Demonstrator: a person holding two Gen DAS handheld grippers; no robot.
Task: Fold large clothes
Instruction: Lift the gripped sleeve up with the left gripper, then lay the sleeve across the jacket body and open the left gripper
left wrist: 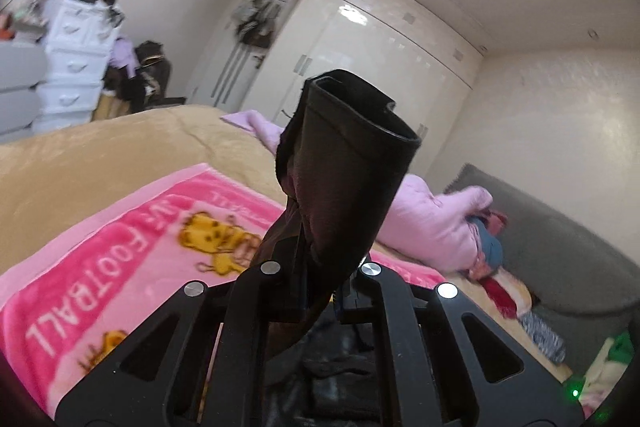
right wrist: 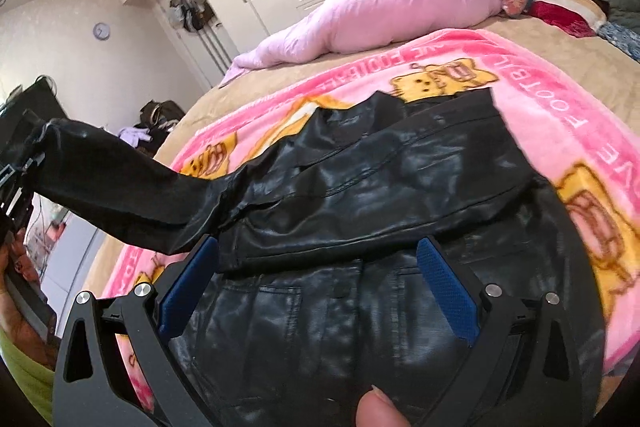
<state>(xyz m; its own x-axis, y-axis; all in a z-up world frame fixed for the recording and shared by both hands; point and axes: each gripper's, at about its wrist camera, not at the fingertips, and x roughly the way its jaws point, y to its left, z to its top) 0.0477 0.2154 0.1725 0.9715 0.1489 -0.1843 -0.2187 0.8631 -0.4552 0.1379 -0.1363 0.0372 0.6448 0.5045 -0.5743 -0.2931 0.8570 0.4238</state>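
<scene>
The black jacket [right wrist: 360, 187] lies spread on the pink blanket [right wrist: 560, 99] on the bed, its body directly under the right gripper [right wrist: 316, 283], whose blue pads [right wrist: 444, 291] stand wide apart with nothing between them, hovering just above the leather. One sleeve [right wrist: 120, 187] runs away from the body to the left side of the right wrist view, lifted off the blanket. The left gripper [left wrist: 316, 267] holds that sleeve near its cuff [left wrist: 360, 115], jaws closed tight on it, so the cuff end stands up in front of its camera. The sleeve's long axis runs from the raised left gripper back to the shoulder, which lies just left of the right gripper. In my judgement the coming move is to carry the sleeve across the body toward the right; the left hand already has it, and the right is nearer the body to pin it.
</scene>
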